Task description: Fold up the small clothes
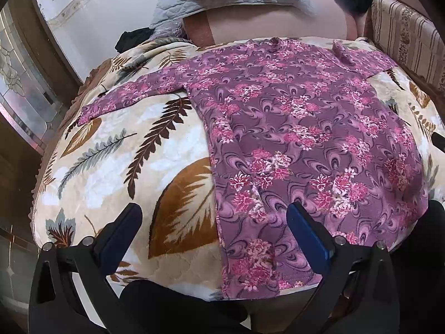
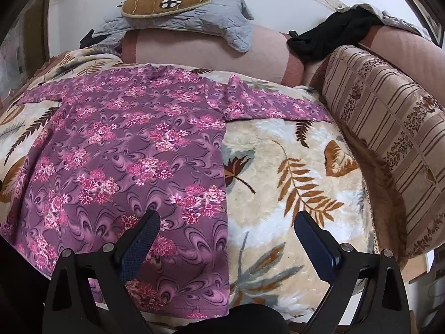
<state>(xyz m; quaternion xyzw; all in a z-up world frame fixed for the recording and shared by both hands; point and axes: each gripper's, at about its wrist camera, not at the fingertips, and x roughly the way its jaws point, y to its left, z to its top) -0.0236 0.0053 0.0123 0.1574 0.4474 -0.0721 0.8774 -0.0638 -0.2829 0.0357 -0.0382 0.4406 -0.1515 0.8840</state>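
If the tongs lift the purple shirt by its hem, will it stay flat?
Probably not. The shirt lies thin and limp on the blanket, so it should droop. Its spread sleeve would likely dangle. It looks light.

No legible text, labels, brand marks, numbers or signs are showing in either wrist view.
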